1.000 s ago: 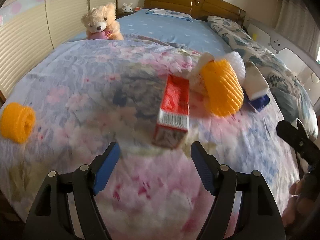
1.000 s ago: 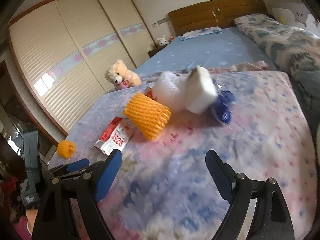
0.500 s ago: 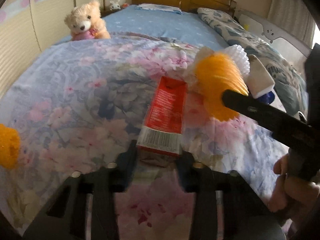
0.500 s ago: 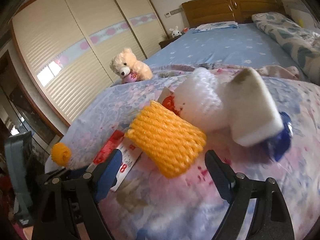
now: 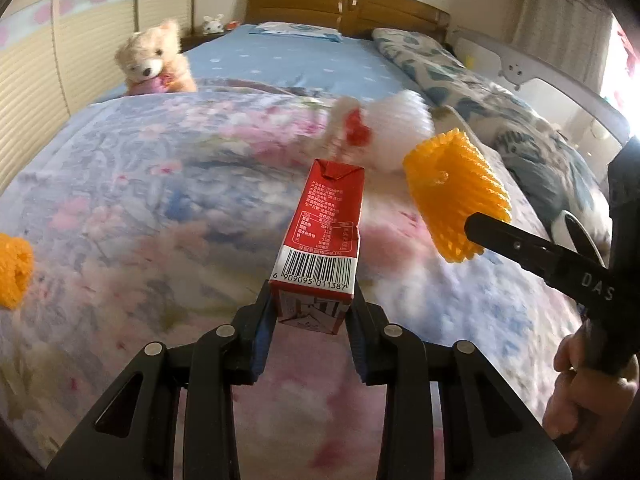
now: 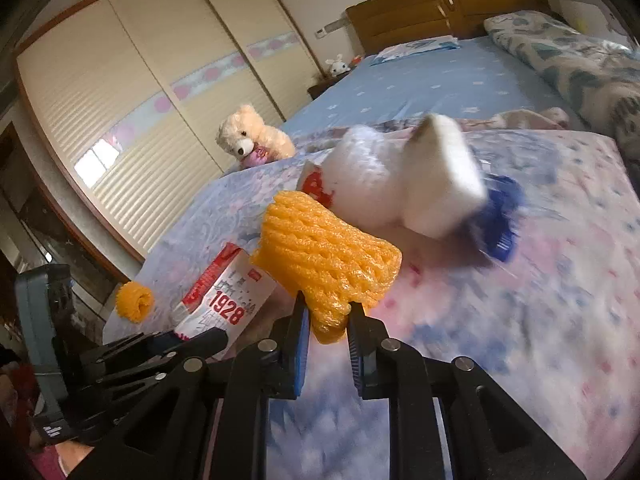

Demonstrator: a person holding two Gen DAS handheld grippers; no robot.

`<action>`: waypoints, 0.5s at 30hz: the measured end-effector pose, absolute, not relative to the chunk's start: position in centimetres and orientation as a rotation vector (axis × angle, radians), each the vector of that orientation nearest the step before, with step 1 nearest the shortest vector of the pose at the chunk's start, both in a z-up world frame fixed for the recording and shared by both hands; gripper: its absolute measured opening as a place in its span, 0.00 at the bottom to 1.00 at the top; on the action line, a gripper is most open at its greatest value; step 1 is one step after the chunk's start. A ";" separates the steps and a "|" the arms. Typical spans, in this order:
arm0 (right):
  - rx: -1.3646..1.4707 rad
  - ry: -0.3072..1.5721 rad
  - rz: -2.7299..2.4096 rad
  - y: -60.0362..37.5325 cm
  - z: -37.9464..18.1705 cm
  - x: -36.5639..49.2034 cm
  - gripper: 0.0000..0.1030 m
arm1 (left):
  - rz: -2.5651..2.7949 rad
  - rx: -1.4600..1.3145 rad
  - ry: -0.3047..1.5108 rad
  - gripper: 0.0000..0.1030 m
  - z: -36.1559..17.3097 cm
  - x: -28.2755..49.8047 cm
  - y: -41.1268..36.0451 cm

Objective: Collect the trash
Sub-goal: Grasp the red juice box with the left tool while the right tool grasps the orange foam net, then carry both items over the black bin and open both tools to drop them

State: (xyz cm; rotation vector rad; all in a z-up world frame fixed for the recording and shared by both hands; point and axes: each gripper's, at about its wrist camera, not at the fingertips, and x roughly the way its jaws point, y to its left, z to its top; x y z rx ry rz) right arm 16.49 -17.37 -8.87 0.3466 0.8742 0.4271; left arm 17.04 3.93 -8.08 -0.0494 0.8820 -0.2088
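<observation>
Trash lies scattered on a flowered quilt (image 5: 132,200) spread over the bed. Left gripper (image 5: 311,316) is clamped on the near end of a red milk carton (image 5: 326,232), its blue-padded fingers (image 5: 262,332) pressed against both sides just below the barcode; the carton points away from the camera, its far end toward the pile behind. Right gripper (image 6: 326,332) pinches one corner of an orange foam fruit net (image 6: 326,252), the jaws drawn narrow around the squashed mesh.

Beyond the net sits a blurred heap: a white foam net (image 6: 368,176) with a red-printed white wrapper tucked against it, a white block-like piece (image 6: 444,180), and a blue scrap (image 6: 500,220) at its right. A second, smaller orange foam net (image 6: 134,302) lies well apart near the left edge of the quilt.

From the left wrist view the carton's red printed panel and barcode are readable, and the right gripper's black finger (image 5: 532,252) shows touching the orange net (image 5: 456,196); a bare hand (image 5: 588,384) grips its handle at the lower right. From the right wrist view the carton's white face (image 6: 224,300) with "1928" in red appears, a side hidden from the other camera, along with the left gripper's body at lower left.

A cream teddy bear (image 5: 154,60) sits at the quilt's far edge, before a blue sheet, a wooden headboard (image 5: 344,4) and louvred wardrobe doors (image 6: 120,92).
</observation>
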 end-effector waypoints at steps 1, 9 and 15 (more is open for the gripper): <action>0.353 0.871 0.419 -18.0 -8.7 15.8 0.17 | -0.220 -0.047 0.882 0.30 -8.1 16.7 3.4; 0.376 0.853 0.341 -21.7 -7.6 12.2 0.17 | -0.314 -0.008 0.871 0.30 -7.4 14.4 -1.0; 0.389 0.843 0.270 -24.6 -7.3 9.3 0.17 | -0.378 0.024 0.874 0.30 -7.2 13.2 -4.0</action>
